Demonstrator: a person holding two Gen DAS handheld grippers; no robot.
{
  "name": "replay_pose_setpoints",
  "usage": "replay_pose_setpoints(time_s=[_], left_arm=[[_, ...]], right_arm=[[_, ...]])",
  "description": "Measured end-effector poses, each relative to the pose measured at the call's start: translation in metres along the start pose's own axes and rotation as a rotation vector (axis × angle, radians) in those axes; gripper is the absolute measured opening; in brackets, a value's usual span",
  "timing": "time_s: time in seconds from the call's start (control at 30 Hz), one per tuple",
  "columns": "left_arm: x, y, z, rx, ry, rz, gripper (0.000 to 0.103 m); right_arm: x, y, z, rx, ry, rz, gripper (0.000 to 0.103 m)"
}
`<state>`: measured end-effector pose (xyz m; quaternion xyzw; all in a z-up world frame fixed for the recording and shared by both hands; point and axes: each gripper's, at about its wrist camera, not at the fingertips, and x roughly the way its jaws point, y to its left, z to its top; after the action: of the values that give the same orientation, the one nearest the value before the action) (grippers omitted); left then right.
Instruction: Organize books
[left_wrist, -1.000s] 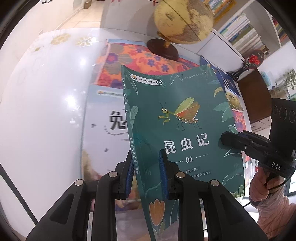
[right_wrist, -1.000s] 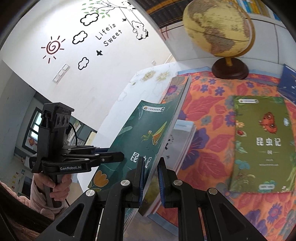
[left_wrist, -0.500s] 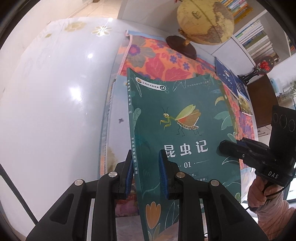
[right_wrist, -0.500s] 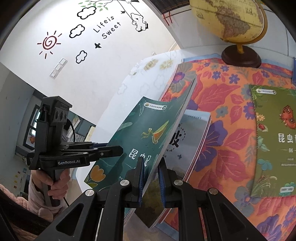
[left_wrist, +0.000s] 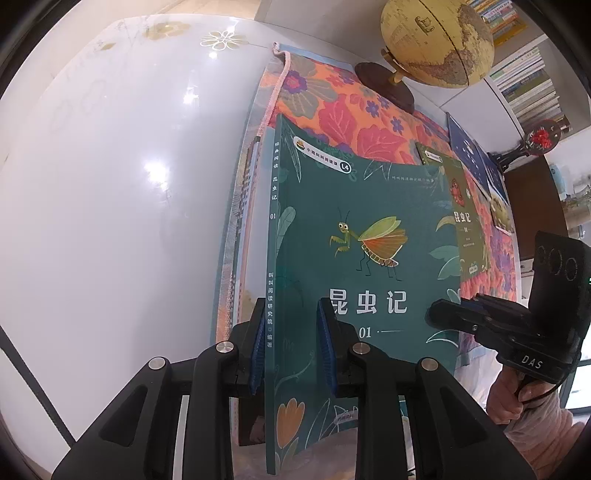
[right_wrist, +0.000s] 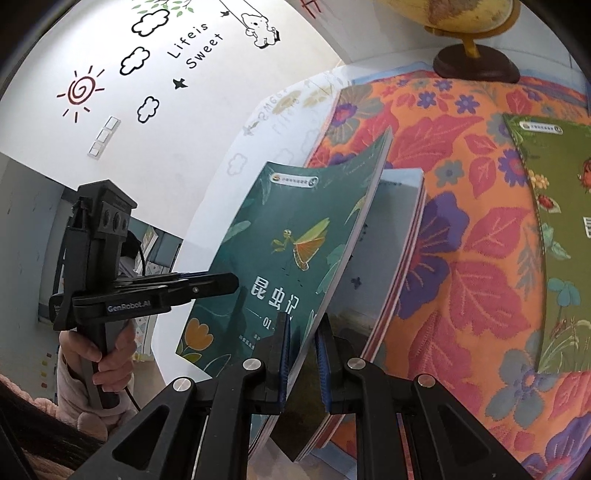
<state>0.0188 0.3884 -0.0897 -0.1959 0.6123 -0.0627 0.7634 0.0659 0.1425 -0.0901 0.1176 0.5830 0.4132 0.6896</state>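
Observation:
A dark green book with a mantis on its cover (left_wrist: 369, 206) hangs tilted just above a stack of books (right_wrist: 395, 229), whose edge shows in the left wrist view too (left_wrist: 243, 206). My left gripper (left_wrist: 291, 339) is shut on the book's spine edge near its lower corner. My right gripper (right_wrist: 303, 332) is shut on the opposite page edge, and its fingertips appear at the right of the left wrist view (left_wrist: 439, 314). The left gripper (right_wrist: 221, 282) reaches in from the left in the right wrist view. The stack's top cover is mostly hidden.
An olive green book (right_wrist: 554, 229) lies flat on the orange flowered cloth (right_wrist: 461, 155). Blue books (left_wrist: 469, 155) lie further right. A globe (left_wrist: 436, 40) stands at the cloth's far edge. White glossy tabletop (left_wrist: 110, 184) spreads to the left. A person's hand (right_wrist: 107, 365) holds the left gripper.
Both grippers have sunk with the green book, which now covers nearly all of the stack's top cover. Both grips are unchanged.

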Motion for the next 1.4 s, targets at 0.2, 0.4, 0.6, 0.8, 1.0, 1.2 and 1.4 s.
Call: replay_pose_setpoints(time_s=[0.2,0.4,0.6,0.8,1.0,1.2,1.4], left_arm=[[-0.001,0.004,0.002,-0.01,0.003,-0.008,0.025],[-0.003,0.005,0.002,-0.008,0.0,0.016,0.025],[-0.005,0.009,0.002,-0.045,-0.013,0.049,0.025],[-0.005,0.022,0.0,-0.124,-0.016,0.044,0.025],[-0.015,0.015,0.002,-0.121,-0.055,0.072,0.025],[-0.02,0.013,0.005,-0.14,-0.088,0.095,0.025],[-0.025,-0.001,0.009,-0.142,-0.121,0.12,0.025]], right_arm=[[0.005,-0.006,-0.003,0.008,0.018,-0.006,0.014],[0.006,-0.017,-0.006,0.049,0.018,0.014,0.014],[0.006,-0.018,-0.005,0.06,0.018,0.017,0.016],[0.006,-0.016,-0.005,0.069,0.026,0.016,0.017],[0.0,-0.023,-0.001,0.095,0.006,0.001,0.017],[-0.007,-0.02,0.001,0.073,0.012,0.014,0.019],[-0.015,-0.022,-0.002,0.042,0.018,0.008,0.021]])
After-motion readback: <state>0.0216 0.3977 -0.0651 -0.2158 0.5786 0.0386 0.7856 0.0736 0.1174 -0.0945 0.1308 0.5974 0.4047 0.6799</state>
